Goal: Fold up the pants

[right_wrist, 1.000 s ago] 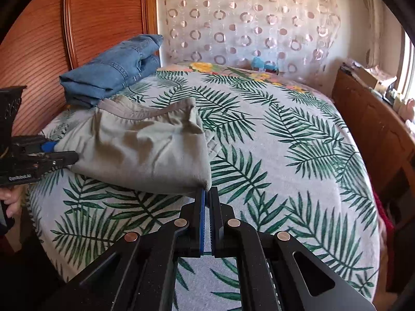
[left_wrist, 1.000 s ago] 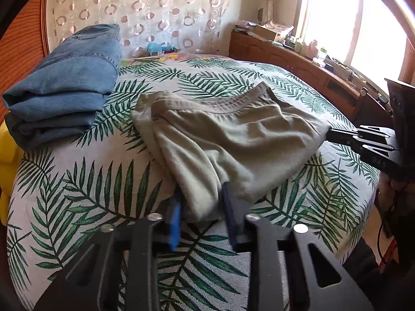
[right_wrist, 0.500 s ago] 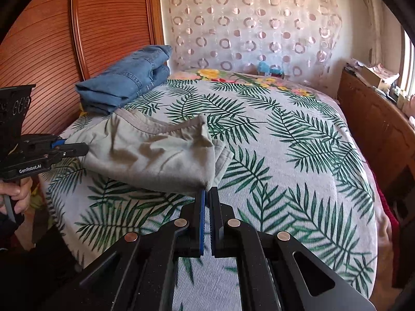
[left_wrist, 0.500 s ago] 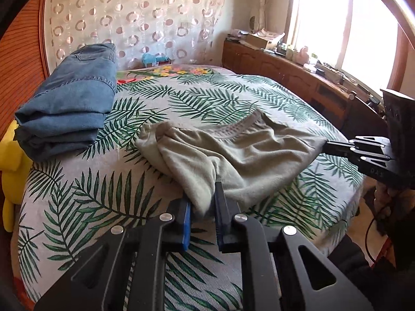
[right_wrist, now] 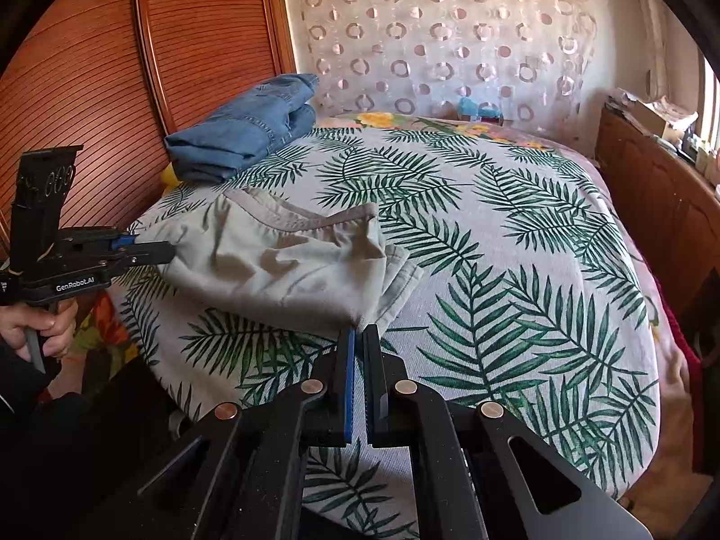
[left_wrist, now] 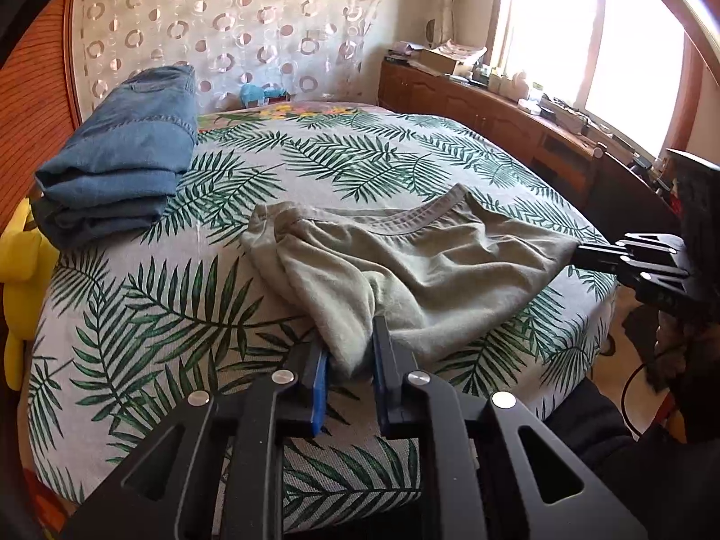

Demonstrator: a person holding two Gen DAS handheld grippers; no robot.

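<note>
Palm-leaf bedspread [left_wrist: 189, 297] covers the bed, with a spotted curtain [left_wrist: 225, 31] at 12 o'clock and a wooden cabinet [left_wrist: 508, 121] under the window at 2 o'clock. Grey-green pants [left_wrist: 432, 265] lie half-folded near the bed's front edge. Left gripper [left_wrist: 348, 360] clamps a bunched pants corner at 6 o'clock, its jaws easing apart slightly with cloth between them. Right gripper [right_wrist: 358, 378] is fully closed, pinching the opposite corner [right_wrist: 360, 315]. Folded blue jeans [left_wrist: 121, 162] sit at 10 o'clock, well apart from the pants.
</note>
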